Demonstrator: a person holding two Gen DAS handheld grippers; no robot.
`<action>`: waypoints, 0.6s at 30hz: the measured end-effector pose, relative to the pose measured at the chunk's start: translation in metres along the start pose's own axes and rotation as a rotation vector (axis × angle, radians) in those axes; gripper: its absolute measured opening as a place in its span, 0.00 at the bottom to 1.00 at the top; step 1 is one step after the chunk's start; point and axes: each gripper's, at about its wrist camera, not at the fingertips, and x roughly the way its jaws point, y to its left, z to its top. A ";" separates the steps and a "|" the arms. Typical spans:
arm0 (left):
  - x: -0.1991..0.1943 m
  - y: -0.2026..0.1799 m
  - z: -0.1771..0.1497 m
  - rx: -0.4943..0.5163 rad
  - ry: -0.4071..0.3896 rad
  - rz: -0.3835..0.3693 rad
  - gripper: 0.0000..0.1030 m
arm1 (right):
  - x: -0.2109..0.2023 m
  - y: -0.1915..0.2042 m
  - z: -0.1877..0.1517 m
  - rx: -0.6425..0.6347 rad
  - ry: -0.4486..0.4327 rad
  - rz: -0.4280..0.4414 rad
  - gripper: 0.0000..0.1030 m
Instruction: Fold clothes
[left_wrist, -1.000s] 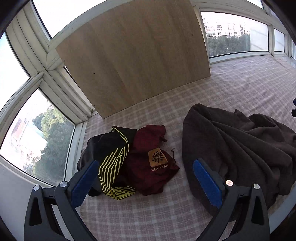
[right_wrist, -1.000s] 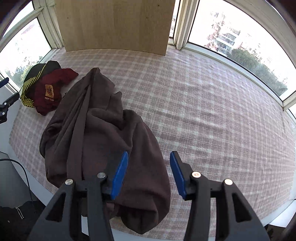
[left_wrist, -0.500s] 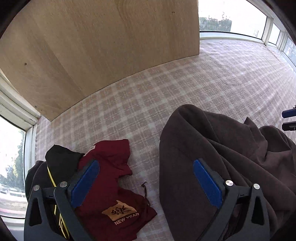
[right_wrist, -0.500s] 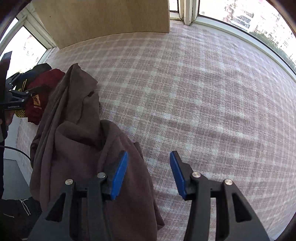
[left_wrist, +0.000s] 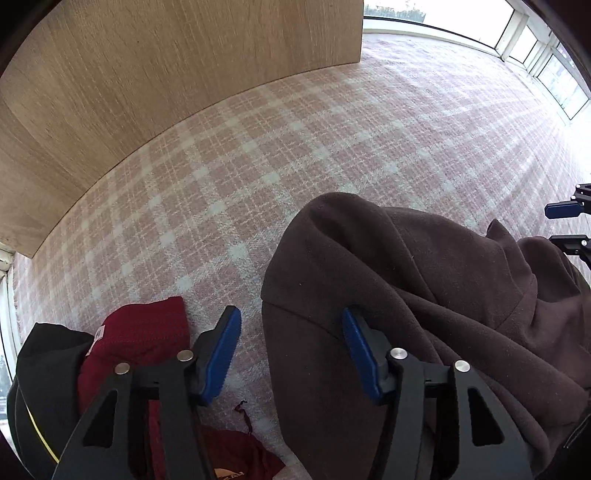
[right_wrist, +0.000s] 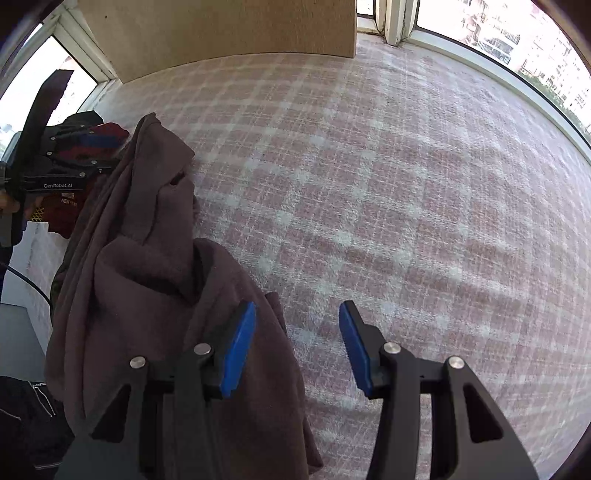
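A crumpled dark brown garment (left_wrist: 424, 295) lies on the pink plaid cloth (left_wrist: 295, 140); it also shows at the left of the right wrist view (right_wrist: 147, 295). My left gripper (left_wrist: 291, 350) is open and low over the brown garment's left edge, its right finger over the fabric. My right gripper (right_wrist: 297, 343) is open at the garment's right edge, its left finger over the fabric. Neither holds anything. The right gripper shows at the far right of the left wrist view (left_wrist: 569, 225); the left gripper shows at the left of the right wrist view (right_wrist: 70, 158).
A dark red garment (left_wrist: 147, 332) with a "NEW YEAR" patch and a black garment with yellow stripes (left_wrist: 40, 369) lie at the left. A wooden board (left_wrist: 166, 74) stands at the back. Windows (right_wrist: 517, 37) surround the surface. The plaid cloth stretches to the right (right_wrist: 406, 184).
Both grippers have moved forward and down toward the brown garment. The left gripper's jaws have narrowed but stay open. The red and striped clothes have slid toward the lower left of the left view.
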 end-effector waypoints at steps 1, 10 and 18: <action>0.001 0.000 -0.001 -0.006 -0.004 -0.016 0.18 | 0.001 0.000 0.000 0.002 0.006 0.003 0.46; -0.048 -0.014 -0.026 -0.005 -0.137 -0.114 0.06 | 0.002 0.015 0.008 -0.008 0.028 0.118 0.46; -0.107 0.003 -0.065 -0.026 -0.196 -0.110 0.06 | -0.004 0.047 0.032 -0.066 0.031 0.183 0.46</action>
